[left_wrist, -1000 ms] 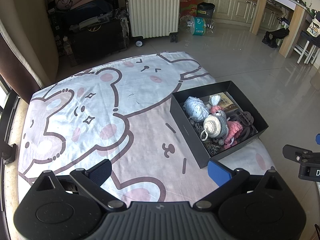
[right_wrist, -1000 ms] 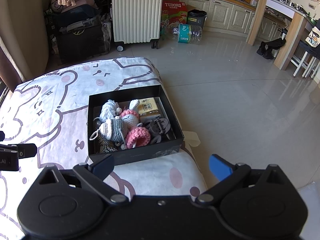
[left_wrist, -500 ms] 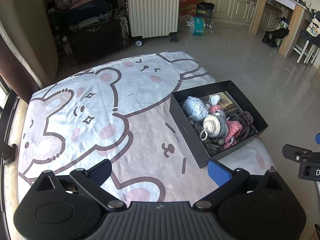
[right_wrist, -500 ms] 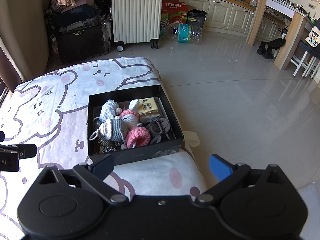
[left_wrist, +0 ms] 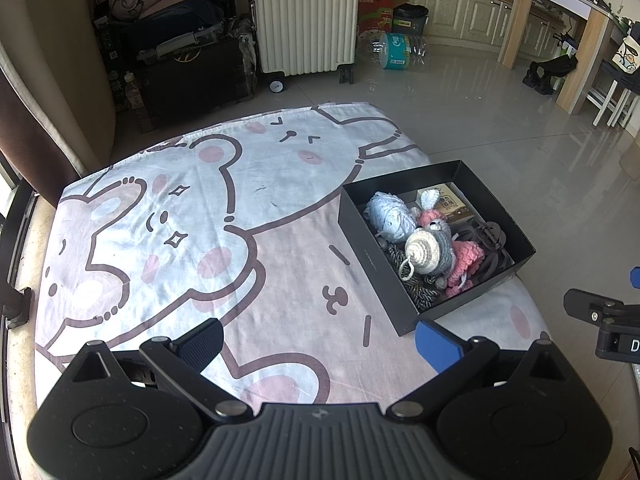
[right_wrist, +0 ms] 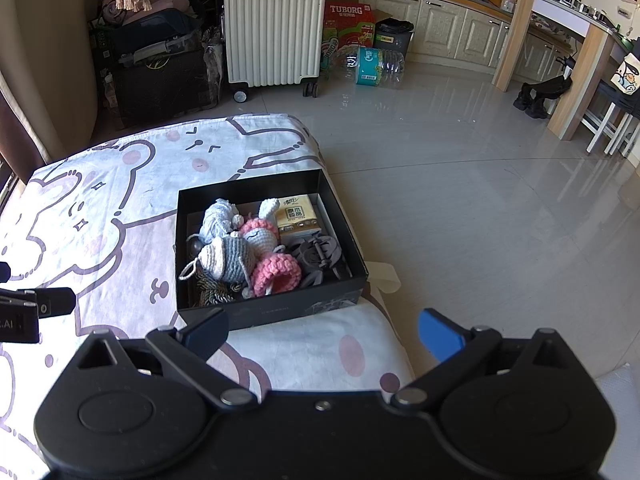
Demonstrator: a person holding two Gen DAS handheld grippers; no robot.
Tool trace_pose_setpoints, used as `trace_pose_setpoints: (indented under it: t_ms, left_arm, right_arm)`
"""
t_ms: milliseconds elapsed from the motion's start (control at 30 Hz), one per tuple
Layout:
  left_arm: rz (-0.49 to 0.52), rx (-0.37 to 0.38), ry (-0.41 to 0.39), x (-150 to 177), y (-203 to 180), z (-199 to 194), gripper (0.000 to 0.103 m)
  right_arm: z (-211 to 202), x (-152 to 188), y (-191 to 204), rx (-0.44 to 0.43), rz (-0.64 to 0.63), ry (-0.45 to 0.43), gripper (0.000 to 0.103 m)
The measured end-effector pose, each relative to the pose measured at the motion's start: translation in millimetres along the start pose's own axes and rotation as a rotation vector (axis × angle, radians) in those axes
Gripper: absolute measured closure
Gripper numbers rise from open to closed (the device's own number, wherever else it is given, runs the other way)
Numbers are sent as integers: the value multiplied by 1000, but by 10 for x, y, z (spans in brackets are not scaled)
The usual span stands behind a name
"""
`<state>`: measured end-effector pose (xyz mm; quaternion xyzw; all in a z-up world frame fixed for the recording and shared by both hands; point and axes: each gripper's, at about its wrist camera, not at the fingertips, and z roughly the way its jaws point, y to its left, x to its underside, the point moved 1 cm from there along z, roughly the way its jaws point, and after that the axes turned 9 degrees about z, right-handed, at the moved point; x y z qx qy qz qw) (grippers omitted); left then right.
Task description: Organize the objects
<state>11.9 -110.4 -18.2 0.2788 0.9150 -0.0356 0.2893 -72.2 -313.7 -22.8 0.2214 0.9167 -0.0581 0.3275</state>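
A black open box (left_wrist: 374, 260) (right_wrist: 182, 240) sits at the right edge of a bed covered with a cartoon bear sheet (left_wrist: 180, 216) (right_wrist: 100, 200). It holds a pale blue yarn ball (left_wrist: 390, 216), a grey and cream crochet toy (left_wrist: 428, 250) (right_wrist: 228, 256), a pink crochet piece (left_wrist: 466, 258) (right_wrist: 278, 272), a yellow packet (right_wrist: 298, 216), dark rope and black parts. My left gripper (left_wrist: 318, 338) is open and empty, low over the sheet, near the box's front corner. My right gripper (right_wrist: 324, 330) is open and empty just in front of the box.
A white suitcase (left_wrist: 306, 16) (right_wrist: 274, 24) stands beyond the bed, with dark bags (left_wrist: 180, 60) to its left. A pack of water bottles (right_wrist: 374, 66) lies on the tiled floor (right_wrist: 480, 200) to the right. Kitchen cabinets and a wooden counter stand further right.
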Motion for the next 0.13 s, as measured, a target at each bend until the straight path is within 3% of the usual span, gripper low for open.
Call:
trace_pose_setpoints:
  t_ms: [133]
  left_arm:
    - [2,1,1,4,-26,-4,2]
  right_arm:
    - [3,0,-2,0,0,0,1]
